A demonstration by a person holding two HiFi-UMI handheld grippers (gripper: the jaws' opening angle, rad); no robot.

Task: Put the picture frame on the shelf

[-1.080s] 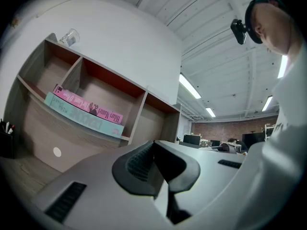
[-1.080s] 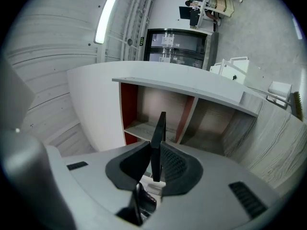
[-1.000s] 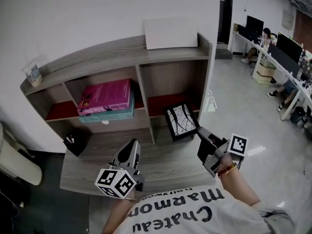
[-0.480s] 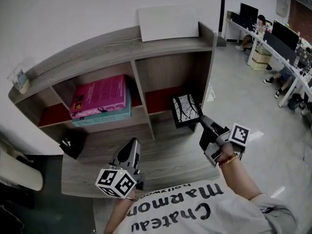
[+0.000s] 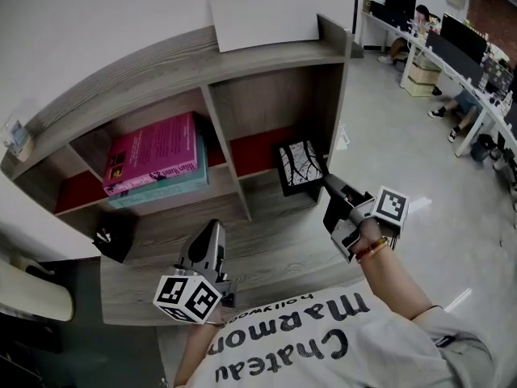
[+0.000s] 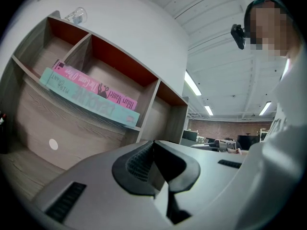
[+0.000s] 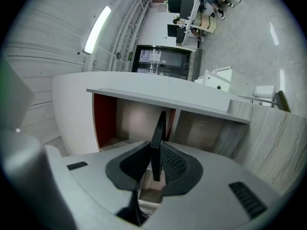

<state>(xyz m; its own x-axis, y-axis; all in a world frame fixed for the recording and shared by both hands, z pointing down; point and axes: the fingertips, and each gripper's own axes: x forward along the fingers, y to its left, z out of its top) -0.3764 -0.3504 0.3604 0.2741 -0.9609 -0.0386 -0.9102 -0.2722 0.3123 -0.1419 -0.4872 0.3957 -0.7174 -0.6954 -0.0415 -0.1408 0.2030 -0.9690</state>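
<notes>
Picture frame: we are carrying the black picture frame [image 5: 300, 166], its branch print facing up, at the mouth of the shelf's lower right compartment, at 11 o'clock from the right gripper.
Right gripper: we are pinching the frame with the right gripper [image 5: 328, 182]. In the right gripper view, the fingers [image 7: 178, 166] are pressing narrowly on both faces of the frame's thin dark edge [image 7: 159, 126], which is standing up between them.
Left gripper: we are hanging the left gripper [image 5: 215, 225] over the counter [image 5: 275, 257], at 7 o'clock from the frame. Its fingers [image 6: 139, 163] are meeting with nothing between them.
Shelf: the shelf [image 5: 161, 65] is carrying a pink book [image 5: 153, 153] on a teal book [image 5: 166, 186] in the next compartment, at 9 o'clock from the frame. The right compartment [image 5: 266, 148] is showing only its red back.
Done: we are judging the pick-up and most of the carry as finished.
Left: we are yet to set the frame down inside and let go. We cannot tell whether its lower edge is touching the compartment floor.
Watch: we are judging the compartment's side walls to be the nearest things to clip.
</notes>
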